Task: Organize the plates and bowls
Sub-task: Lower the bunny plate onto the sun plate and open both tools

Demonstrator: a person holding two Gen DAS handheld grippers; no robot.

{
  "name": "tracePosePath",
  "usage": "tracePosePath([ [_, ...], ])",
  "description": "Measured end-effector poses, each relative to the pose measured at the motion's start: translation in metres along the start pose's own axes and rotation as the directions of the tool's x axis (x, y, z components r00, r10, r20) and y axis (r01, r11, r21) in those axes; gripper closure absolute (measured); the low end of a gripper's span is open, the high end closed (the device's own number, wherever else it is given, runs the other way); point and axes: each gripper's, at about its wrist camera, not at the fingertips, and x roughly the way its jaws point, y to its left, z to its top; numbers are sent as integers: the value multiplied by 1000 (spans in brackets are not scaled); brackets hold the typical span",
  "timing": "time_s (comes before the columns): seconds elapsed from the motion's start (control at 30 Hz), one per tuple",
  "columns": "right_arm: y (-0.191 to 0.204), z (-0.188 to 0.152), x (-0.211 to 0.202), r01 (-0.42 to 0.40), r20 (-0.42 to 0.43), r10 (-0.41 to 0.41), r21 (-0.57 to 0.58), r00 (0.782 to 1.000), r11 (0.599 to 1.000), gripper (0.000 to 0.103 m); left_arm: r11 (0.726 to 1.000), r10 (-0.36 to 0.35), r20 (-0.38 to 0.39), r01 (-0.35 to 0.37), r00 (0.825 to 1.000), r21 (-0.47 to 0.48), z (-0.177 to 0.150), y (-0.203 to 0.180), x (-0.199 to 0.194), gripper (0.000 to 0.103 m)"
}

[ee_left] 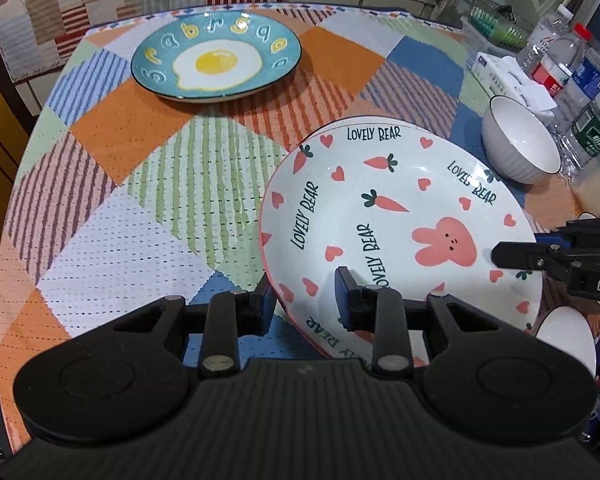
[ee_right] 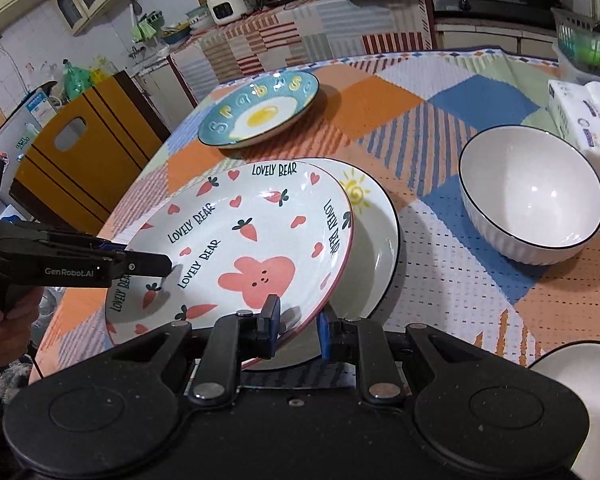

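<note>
A: What has the right gripper [ee_right: 298,330] got?

B: Its jaws are pinched tight on the near rim of the bear plate [ee_right: 236,248], the white one with pink rabbit, carrots and hearts.

A: And the left gripper [ee_left: 306,300]?

B: It straddles the opposite rim of the same plate [ee_left: 380,216], 1 finger under the edge and 1 over the face. The jaws are narrow, but from here I can't quite tell whether the pads press on the rim or only bracket it.

A: Where does that plate sit?

B: Tilted, leaning over a second white plate [ee_right: 374,240] with a dark rim and a yellow sun drawing, which lies flat on the desk [ee_right: 440,292].

A: Anything further out?

B: A blue plate [ee_right: 260,112] with a fried egg painted on it lies apart, toward the far edge of the checked cloth. A white ribbed bowl [ee_right: 532,200] stands to the right, well clear of the plates, and another white bowl [ee_right: 580,372] peeks in at the near right corner. Beyond the first bowl are a tissue pack [ee_right: 584,120] and some water bottles [ee_left: 572,64].
</note>
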Motion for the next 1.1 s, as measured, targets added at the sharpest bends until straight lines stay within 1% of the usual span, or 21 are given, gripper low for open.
tracePosePath([
  [0.17,-5,3,6,24,-19,-24,6,1000,1000,79,1000,-11,-29,11,1000,3,5,-1,10,74],
  [0.37,-1,7,7,80,-29,-81,-9,996,997,79,1000,-22,-58,21,998,-9,9,0,16,74],
  [0.5,14,8,6,159,-47,-160,-37,986,987,76,999,-36,-87,34,996,-18,11,2,19,74],
  [0.67,29,15,12,280,-80,-284,-62,955,958,73,998,-60,-115,56,992,-38,11,3,21,75],
  [0.8,41,15,18,369,-86,-381,-131,920,920,70,993,-97,-122,88,988,-78,12,9,19,76],
  [0.87,42,14,21,393,-90,-408,-150,908,907,71,994,-94,-110,86,989,-75,13,9,14,76],
  [0.9,43,13,22,405,-91,-422,-163,902,900,72,994,-91,-105,84,990,-72,15,9,11,76],
  [0.93,45,13,21,412,-81,-429,-173,900,895,73,994,-87,-98,81,991,-68,16,10,7,76],
  [1.0,50,15,14,409,-53,-424,-174,904,896,73,995,-85,-82,80,993,-58,19,10,-2,76],
  [1.1,60,24,-3,352,-8,-357,-148,934,924,73,997,-74,-55,72,996,-35,24,10,-20,76],
])
